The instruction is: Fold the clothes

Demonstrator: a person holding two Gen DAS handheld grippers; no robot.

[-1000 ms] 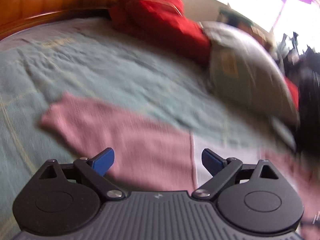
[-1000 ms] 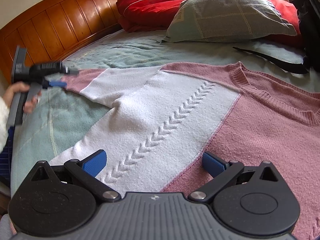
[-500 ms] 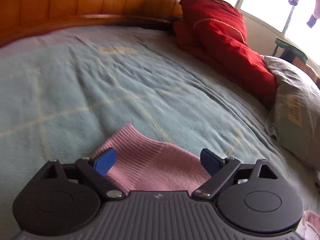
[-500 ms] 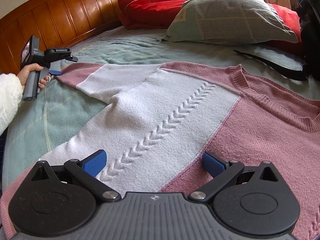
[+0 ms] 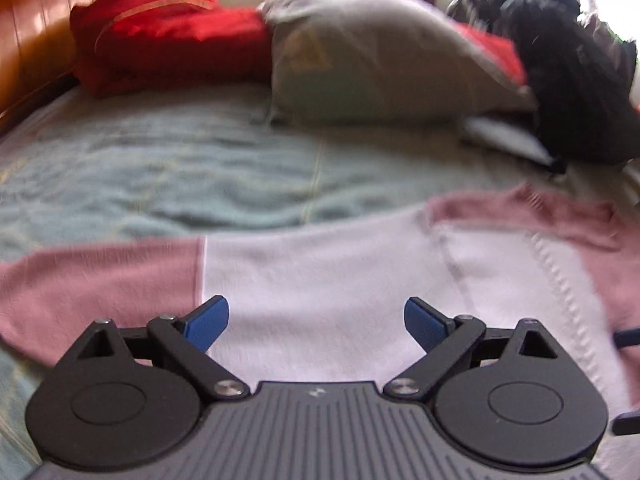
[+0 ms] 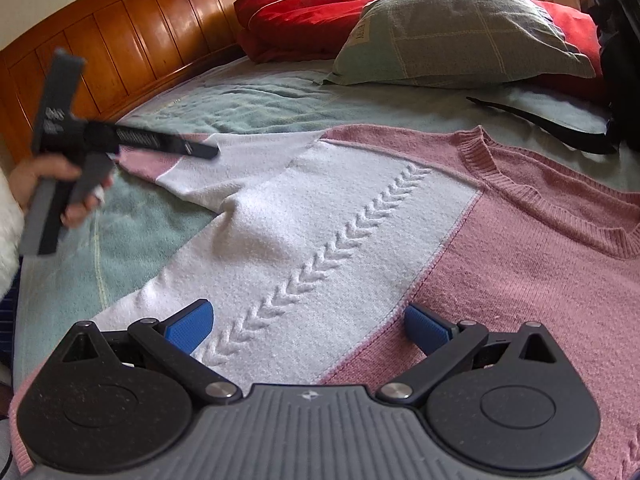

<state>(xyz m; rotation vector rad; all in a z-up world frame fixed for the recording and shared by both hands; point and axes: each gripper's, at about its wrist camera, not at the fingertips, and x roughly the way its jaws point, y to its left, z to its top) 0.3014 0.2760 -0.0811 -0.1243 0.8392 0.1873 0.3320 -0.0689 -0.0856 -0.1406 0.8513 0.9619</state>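
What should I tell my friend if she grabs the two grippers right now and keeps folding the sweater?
Left gripper: jaws open, holding nothing, over the sweater's sleeve.
Right gripper: jaws open, holding nothing, over the sweater's lower front.
The pink and white sweater lies face up and spread flat on the bed, neckline toward the pillows, the sleeve stretched out to the side.
Done: the sweater is laid out. No fold shows yet.
Left: probably fold the sleeve in over the body, do the other side (out of view here), then fold the body.
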